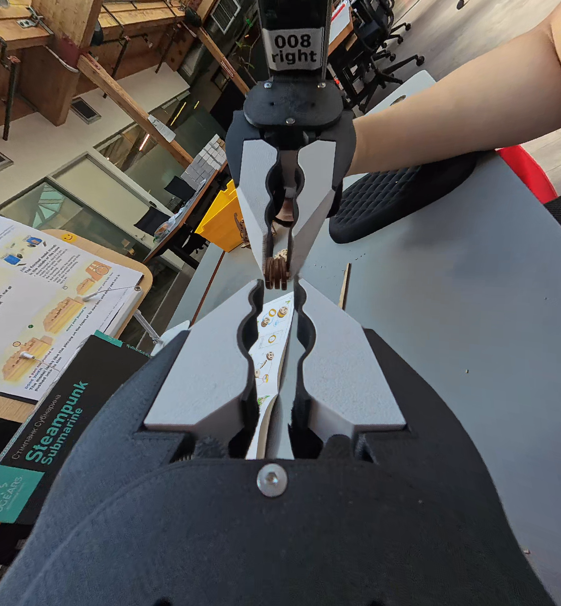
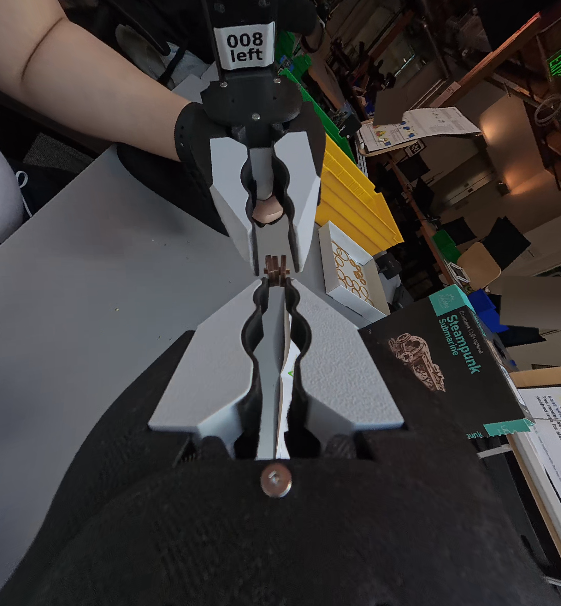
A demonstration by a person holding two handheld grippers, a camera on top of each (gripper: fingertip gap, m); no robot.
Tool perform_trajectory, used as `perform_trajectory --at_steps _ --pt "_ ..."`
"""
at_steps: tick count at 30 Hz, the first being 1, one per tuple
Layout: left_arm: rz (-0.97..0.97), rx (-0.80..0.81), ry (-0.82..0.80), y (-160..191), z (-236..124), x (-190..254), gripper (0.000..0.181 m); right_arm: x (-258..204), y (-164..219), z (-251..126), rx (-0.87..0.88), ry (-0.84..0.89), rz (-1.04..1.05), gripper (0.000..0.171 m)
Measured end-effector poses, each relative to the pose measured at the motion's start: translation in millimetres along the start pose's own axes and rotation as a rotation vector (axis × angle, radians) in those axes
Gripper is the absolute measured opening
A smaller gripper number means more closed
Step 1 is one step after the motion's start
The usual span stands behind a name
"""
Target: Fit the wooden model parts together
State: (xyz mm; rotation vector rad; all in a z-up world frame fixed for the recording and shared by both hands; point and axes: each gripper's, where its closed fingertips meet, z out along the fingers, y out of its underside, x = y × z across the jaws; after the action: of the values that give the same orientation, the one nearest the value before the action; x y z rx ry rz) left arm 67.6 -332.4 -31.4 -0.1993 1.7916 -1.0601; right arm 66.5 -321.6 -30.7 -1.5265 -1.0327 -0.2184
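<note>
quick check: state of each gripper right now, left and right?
Left gripper: fingers slightly apart around the wooden disc stack; grip cannot be told.
Right gripper: fingers shut on the wooden disc stack.

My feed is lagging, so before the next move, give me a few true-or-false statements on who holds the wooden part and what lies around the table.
1. The right gripper is clamped on the small wooden disc assembly. True.
2. The left gripper is also closed tight on that assembly. False: in the right wrist view its fingertips stand either side of the piece with gaps showing.
3. The two grippers face each other tip to tip above the grey table. True.
4. The black model box lies flat under the grippers. False: it stands off to the side, near the instruction sheet.
5. Yellow bins sit beyond the table's far edge. True.
</note>
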Motion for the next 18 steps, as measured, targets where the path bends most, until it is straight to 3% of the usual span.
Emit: perform_trajectory --at_steps 18 --pt "-0.158 0.130 0.036 -18 -4 -4 0.010 3 -21 -7 0.111 0.007 0.044 0.010"
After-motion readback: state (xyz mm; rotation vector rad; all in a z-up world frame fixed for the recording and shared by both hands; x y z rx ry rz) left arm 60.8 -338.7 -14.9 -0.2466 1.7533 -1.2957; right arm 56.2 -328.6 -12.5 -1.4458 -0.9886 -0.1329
